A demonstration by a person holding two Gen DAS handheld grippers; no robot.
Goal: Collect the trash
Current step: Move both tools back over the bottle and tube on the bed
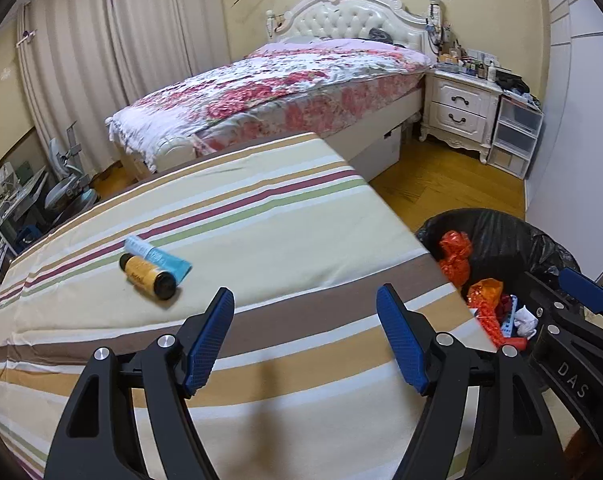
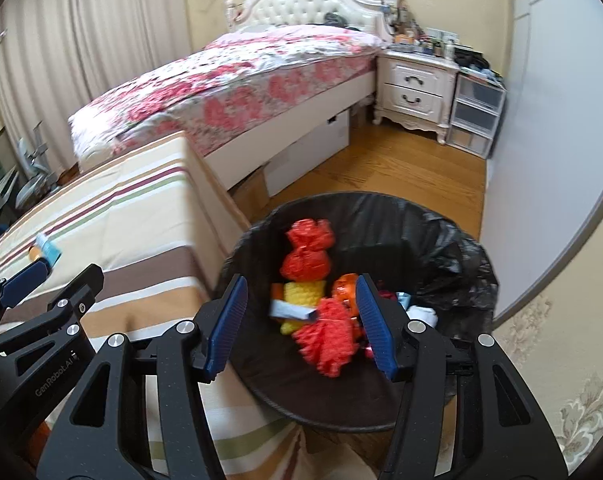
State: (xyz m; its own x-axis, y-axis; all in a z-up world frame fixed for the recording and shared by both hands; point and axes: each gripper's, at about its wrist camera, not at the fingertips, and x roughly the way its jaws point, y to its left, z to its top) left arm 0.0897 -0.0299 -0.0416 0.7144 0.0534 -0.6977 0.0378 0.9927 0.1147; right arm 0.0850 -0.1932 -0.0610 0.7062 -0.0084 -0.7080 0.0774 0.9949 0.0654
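Jaws of the left gripper [image 1: 305, 336] stand apart with nothing between them, above the near part of the striped bed cover [image 1: 261, 216]. The right gripper [image 2: 301, 320] is spread too and holds nothing; it hangs over the bin [image 2: 381, 208], which stands on the floor against the cover's right edge. The bin has a black liner, and in it lie crumpled red wrappers [image 2: 307, 248], a yellow piece [image 2: 301, 294], a small blue-and-white packet [image 2: 291, 311], something orange and a bit of white paper. Farther out, toward the cover's left edge, an orange bottle with a black cap [image 1: 148, 276] lies on its side, cap toward the near right. Touching it behind lies a light blue tube [image 1: 157, 255], long axis running left to right.
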